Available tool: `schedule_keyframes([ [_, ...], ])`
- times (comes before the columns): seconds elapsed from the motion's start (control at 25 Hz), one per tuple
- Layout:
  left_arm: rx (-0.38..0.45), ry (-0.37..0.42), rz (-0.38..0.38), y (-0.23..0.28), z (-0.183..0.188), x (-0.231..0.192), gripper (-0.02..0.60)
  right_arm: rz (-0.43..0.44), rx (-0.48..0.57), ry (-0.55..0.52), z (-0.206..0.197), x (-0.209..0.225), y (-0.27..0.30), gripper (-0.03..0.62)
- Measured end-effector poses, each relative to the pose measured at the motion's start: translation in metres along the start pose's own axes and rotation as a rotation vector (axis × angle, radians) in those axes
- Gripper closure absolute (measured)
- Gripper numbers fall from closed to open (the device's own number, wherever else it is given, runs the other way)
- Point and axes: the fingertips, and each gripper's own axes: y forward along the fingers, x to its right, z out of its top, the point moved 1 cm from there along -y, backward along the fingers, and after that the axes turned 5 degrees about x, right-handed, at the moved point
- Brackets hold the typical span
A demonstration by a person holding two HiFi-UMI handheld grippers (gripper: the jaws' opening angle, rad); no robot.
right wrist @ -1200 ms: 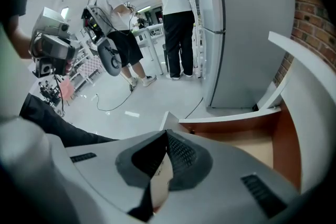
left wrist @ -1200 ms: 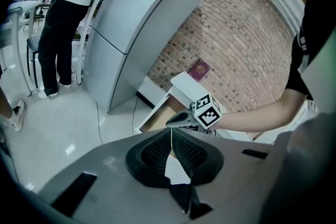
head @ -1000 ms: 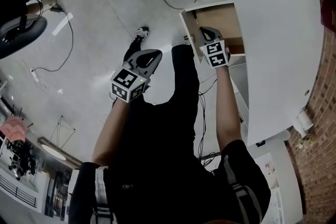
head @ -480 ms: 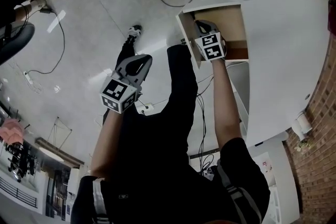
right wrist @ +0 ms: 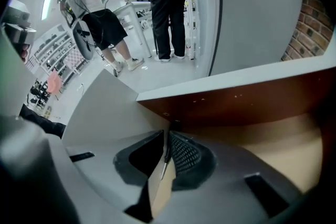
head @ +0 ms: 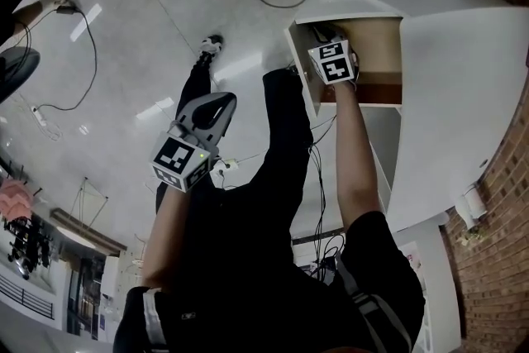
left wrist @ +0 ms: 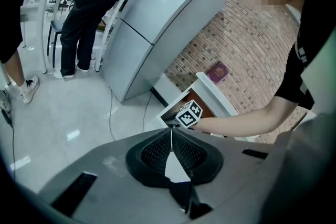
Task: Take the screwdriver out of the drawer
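The right gripper [head: 327,44] is down inside the open drawer [head: 374,31], at the end nearest the person's legs. Its jaws are pinched to a narrow slit on a thin metal shaft, which looks to be the screwdriver [right wrist: 166,157]. Seen from the right gripper view, that shaft lies along the jaw gap, in line with the gripper rather than across it. Its bright tip points back toward the camera, and a dark end shows just past the fingertips, close to the drawer's brown inner wall [right wrist: 247,105]. The screwdriver is thus still within the drawer, below the white top edge of that wall. The coming move probably turns on this: the way out is up and away from the wall, with the shaft kept in line so it does not swing in the pinch. The left gripper [head: 213,105] hangs well outside the drawer over the floor, its jaws pressed together on nothing, so the right one is the nearer by far.
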Motion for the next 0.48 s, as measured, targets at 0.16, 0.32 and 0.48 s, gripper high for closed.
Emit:
schedule_keyframes([
  [0.16,-0.015,0.009,0.003,0.000,-0.005,-0.005,0.565,0.007,-0.029,-0.009,-0.005,0.003,0.015,0.487],
  [0.32,-0.018,0.016,0.004,0.001,-0.005,-0.005,0.565,0.019,-0.055,-0.016,-0.010,0.005,0.023,0.470],
  [0.48,-0.025,0.027,0.008,0.001,-0.007,-0.006,0.565,0.069,-0.061,0.027,-0.013,0.010,0.031,0.477],
])
